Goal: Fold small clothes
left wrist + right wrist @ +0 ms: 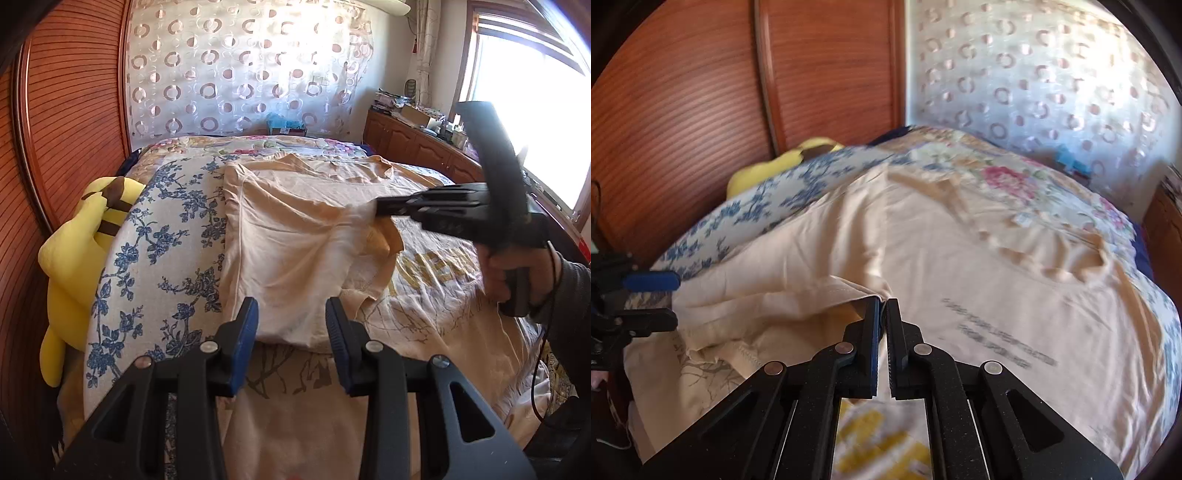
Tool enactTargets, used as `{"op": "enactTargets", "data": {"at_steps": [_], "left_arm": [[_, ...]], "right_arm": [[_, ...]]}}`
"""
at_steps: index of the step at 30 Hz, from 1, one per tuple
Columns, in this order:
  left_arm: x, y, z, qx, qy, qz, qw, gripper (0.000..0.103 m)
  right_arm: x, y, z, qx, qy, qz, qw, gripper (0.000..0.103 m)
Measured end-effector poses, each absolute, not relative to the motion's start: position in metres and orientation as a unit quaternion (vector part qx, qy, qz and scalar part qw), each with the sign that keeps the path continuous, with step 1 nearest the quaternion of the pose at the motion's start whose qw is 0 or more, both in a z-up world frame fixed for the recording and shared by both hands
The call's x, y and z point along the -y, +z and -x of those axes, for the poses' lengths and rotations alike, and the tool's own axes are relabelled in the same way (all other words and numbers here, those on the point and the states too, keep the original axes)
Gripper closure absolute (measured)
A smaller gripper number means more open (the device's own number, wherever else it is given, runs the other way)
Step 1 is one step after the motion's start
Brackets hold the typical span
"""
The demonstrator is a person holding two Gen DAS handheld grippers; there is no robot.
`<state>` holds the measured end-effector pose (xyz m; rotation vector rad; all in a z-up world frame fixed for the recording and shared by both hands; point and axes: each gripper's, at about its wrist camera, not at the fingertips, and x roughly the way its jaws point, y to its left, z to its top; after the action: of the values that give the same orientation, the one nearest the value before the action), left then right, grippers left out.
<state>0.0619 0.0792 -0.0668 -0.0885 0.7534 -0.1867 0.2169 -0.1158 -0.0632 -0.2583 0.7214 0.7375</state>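
Between the black jaws of the right gripper (pixel 882 301), at the lower middle of the right wrist view, a hemmed edge of the beige T-shirt (pixel 923 240) is pinched; the jaws are pressed together with only cloth between their tips. From the left wrist view the same gripper (pixel 380 210) reaches in from the right of the frame, its tip lifting a fold of the shirt (pixel 295 229) above the bed (pixel 166 229). I'd judge this is the middle of a fold: one side or the bottom hem has been gathered and is ready to be carried across the body of the shirt. Next the pinched edge needs drawing over toward the far side and laying flat, without dragging the layer underneath. The left gripper (pixel 291 321), low in its own view, has its blue-padded jaws partly apart and holds nothing; the near edge of the shirt lies just beyond the tips. A gloved hand (pixel 517 273) grips the right tool's handle, which points downward. A yellow plush toy (pixel 85 240) sits at the left edge of the bed.
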Motion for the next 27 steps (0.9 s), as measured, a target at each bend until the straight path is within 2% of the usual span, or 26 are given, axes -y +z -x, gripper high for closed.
{"op": "enactTargets", "data": {"at_steps": [12,13,16,18,27], "left_arm": [[-0.075,-0.070,-0.065,-0.376,-0.086,0.045,0.921,0.067],[-0.073,-0.070,-0.063,-0.377,-0.088,0.045,0.921,0.067],[-0.068,-0.069,-0.059,-0.376,-0.101,0.043,0.920,0.067],[-0.065,-0.069,-0.057,-0.375,-0.110,0.044,0.920,0.067],[-0.049,-0.085,-0.068,-0.405,-0.107,0.003,0.908,0.076]], "right_arm": [[0.149,-0.060,-0.220,-0.356,0.328,0.091,0.870,0.101],[0.148,-0.059,-0.217,-0.355,0.329,0.091,0.870,0.098],[0.151,-0.056,-0.210,-0.351,0.332,0.093,0.871,0.077],[0.155,-0.055,-0.203,-0.347,0.325,0.099,0.874,0.056],[0.180,-0.071,-0.188,-0.359,0.303,0.123,0.874,0.053]]}}
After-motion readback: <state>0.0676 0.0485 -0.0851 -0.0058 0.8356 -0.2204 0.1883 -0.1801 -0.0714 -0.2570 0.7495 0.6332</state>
